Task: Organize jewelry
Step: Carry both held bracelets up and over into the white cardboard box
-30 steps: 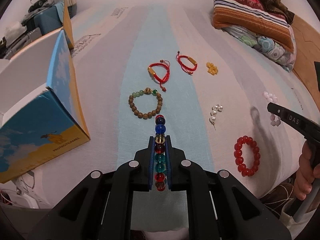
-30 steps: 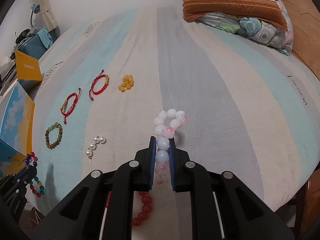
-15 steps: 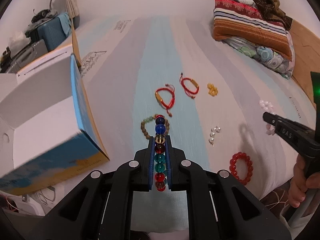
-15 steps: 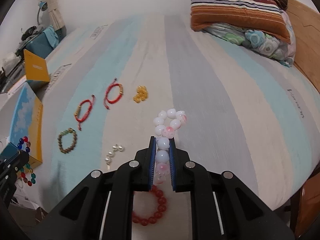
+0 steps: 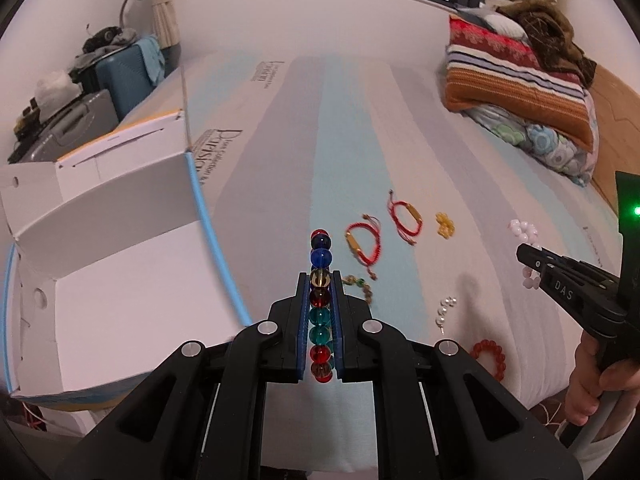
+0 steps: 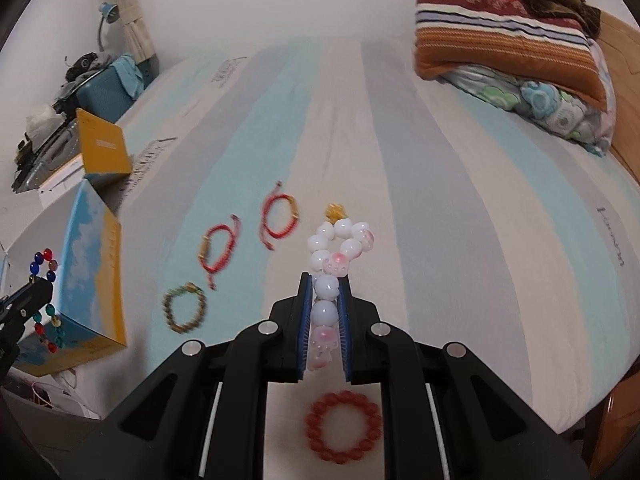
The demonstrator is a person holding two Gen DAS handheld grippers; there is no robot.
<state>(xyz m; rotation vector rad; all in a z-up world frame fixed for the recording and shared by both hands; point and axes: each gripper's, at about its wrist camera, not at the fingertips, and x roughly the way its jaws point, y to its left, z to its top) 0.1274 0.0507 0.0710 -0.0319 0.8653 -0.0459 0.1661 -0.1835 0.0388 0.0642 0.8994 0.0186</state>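
My left gripper (image 5: 320, 280) is shut on a multicoloured glass-bead bracelet (image 5: 321, 254), held in the air above the striped bed beside the open white-lined box (image 5: 120, 280). My right gripper (image 6: 326, 280) is shut on a white-and-pink bead bracelet (image 6: 338, 246), also lifted off the bed. Each gripper shows in the other's view: the right gripper (image 5: 534, 260) at the right edge, the left gripper (image 6: 28, 294) at the left by the box (image 6: 92, 272). On the sheet lie two red cord bracelets (image 5: 362, 246) (image 5: 406, 218), a brown bead bracelet (image 6: 185, 308), a red bead bracelet (image 6: 343, 426), yellow beads (image 5: 445, 225) and pearls (image 5: 445, 310).
Folded striped blankets (image 5: 516, 80) are piled at the bed's far right, against a wooden headboard (image 6: 624, 80). A blue suitcase (image 5: 124, 68) and clutter stand past the bed's left side. The bed's near edge (image 6: 580, 412) drops off below the grippers. A hand (image 5: 596, 384) holds the right gripper's handle.
Both grippers have risen with their bracelets still clamped. The left view has swung toward the box, so its open white inside now shows. The jewellery on the sheet lies where it was.
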